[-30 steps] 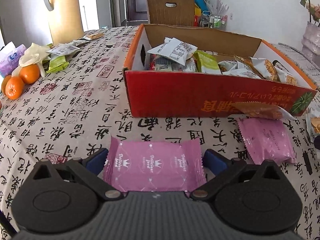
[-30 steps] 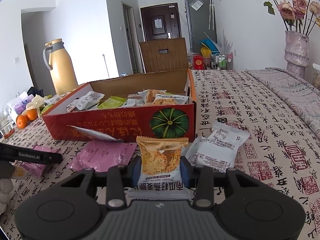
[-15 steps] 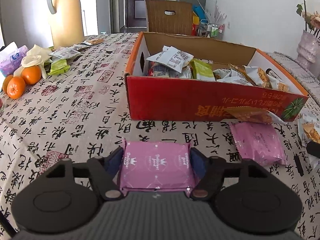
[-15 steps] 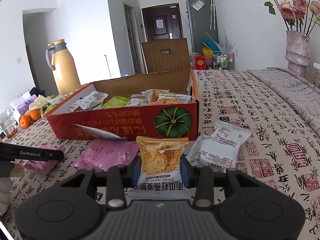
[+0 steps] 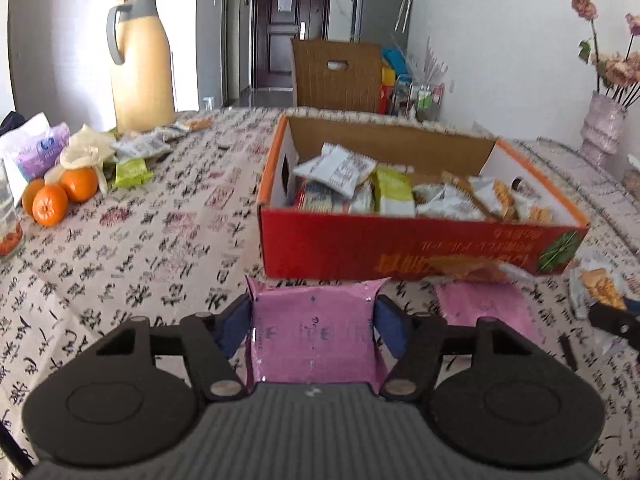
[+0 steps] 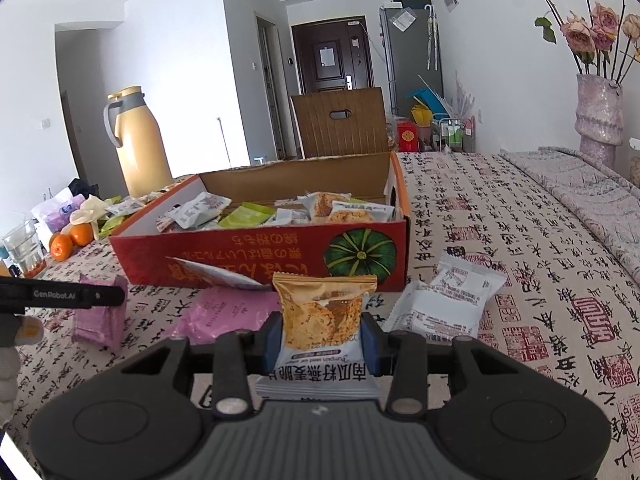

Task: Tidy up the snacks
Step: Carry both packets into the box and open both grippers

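Two pink packets show in the left view: one clamped in the left gripper (image 5: pixel 314 328), its pink packet (image 5: pixel 316 336) now lifted off the tablecloth (image 5: pixel 140 240), where a second ago it lay flat between wide jaws; the other pink packet (image 5: pixel 486 312) lies at 3 o'clock. Two oranges (image 5: pixel 60 196) sit at 10 o'clock. One red box (image 5: pixel 400 248) stands at 12. The right gripper (image 6: pixel 322 338) stays clamped on a biscuit packet (image 6: pixel 322 316).

The matte black plastic left gripper (image 5: pixel 314 322) and its twin, the right gripper (image 6: pixel 320 338), each show a ribbed grey centre body, two round embossed housings, silver pivot screws, and blue-padded fingers (image 5: pixel 234 326).
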Action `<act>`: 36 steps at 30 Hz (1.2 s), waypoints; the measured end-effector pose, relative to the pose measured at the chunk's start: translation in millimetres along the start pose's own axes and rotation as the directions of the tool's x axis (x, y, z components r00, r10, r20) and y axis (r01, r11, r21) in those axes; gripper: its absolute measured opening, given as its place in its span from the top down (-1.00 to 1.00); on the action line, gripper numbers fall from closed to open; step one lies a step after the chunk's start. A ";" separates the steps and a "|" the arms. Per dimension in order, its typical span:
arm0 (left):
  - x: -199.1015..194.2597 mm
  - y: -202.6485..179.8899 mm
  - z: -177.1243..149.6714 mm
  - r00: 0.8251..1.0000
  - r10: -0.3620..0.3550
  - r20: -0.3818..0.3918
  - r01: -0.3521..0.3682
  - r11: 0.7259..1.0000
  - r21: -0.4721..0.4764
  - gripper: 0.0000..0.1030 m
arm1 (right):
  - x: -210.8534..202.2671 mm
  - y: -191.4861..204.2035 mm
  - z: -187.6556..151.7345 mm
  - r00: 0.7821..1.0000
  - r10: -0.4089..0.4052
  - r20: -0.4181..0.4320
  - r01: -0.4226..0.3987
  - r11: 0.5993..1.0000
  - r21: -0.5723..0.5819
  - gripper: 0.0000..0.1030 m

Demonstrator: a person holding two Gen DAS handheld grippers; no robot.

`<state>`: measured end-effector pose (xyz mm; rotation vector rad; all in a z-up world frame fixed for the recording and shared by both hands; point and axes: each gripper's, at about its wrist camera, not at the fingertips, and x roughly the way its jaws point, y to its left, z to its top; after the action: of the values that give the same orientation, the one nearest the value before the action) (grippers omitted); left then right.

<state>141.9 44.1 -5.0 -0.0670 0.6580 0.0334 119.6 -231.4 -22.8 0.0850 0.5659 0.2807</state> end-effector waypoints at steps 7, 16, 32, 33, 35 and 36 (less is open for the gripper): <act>-19.6 -6.2 17.9 0.996 -0.030 0.083 0.031 0.999 -0.014 -0.28 | 0.0 6.3 11.9 0.999 0.011 0.032 -0.010 1.000 -0.014 0.23; -23.8 -17.6 46.6 0.985 -0.057 0.164 0.058 0.998 -0.005 -0.27 | 10.8 17.7 36.6 0.996 0.040 0.083 -0.036 0.998 -0.044 0.23; 19.5 -46.4 94.5 0.977 -0.084 0.198 0.082 0.996 0.019 -0.26 | 61.7 27.7 96.4 0.985 0.073 0.158 -0.061 0.995 -0.078 0.23; 24.1 -47.2 97.4 0.977 -0.082 0.199 0.080 0.997 0.016 -0.26 | 66.3 27.5 98.7 0.985 0.072 0.157 -0.061 0.995 -0.078 0.23; 34.5 -48.6 101.9 0.977 -0.076 0.200 0.076 0.997 0.011 -0.26 | 76.3 26.9 103.2 0.985 0.070 0.155 -0.058 0.995 -0.079 0.23; 40.2 -48.4 103.4 0.978 -0.074 0.193 0.074 0.997 0.007 -0.26 | 81.7 26.2 104.8 0.986 0.068 0.153 -0.057 0.995 -0.076 0.23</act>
<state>239.3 3.8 54.5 -0.0870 0.4603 -0.0316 235.9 -183.2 27.2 0.0548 0.3985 0.3518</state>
